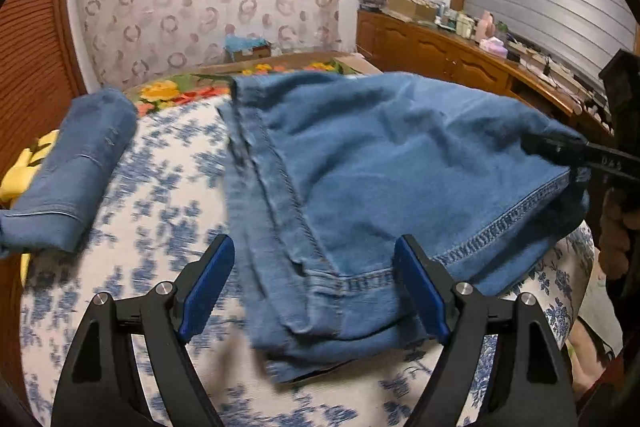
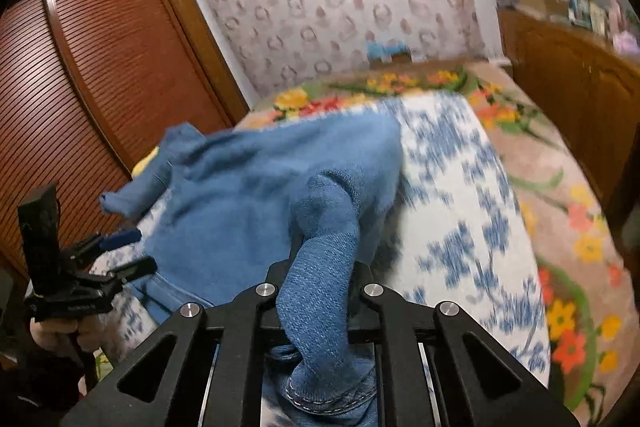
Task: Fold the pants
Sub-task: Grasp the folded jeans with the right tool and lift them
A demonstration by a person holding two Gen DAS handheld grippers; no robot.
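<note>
Blue denim pants (image 1: 380,163) lie partly folded on the blue-and-white floral sheet (image 1: 160,187). My left gripper (image 1: 316,287) is open, its blue pads on either side of the hem corner, which lies between them. It also shows in the right wrist view (image 2: 132,251), open at the pants' left edge. My right gripper (image 2: 320,275) is shut on a bunched fold of the pants (image 2: 280,179) and lifts it off the bed. In the left wrist view the right gripper (image 1: 568,155) pinches the pants' far right edge.
Another folded denim piece (image 1: 76,167) lies at the left of the bed. A flowered blanket (image 2: 560,207) covers the bed's right side. A louvred wooden wardrobe (image 2: 100,67) stands left, a cluttered wooden dresser (image 1: 460,55) right.
</note>
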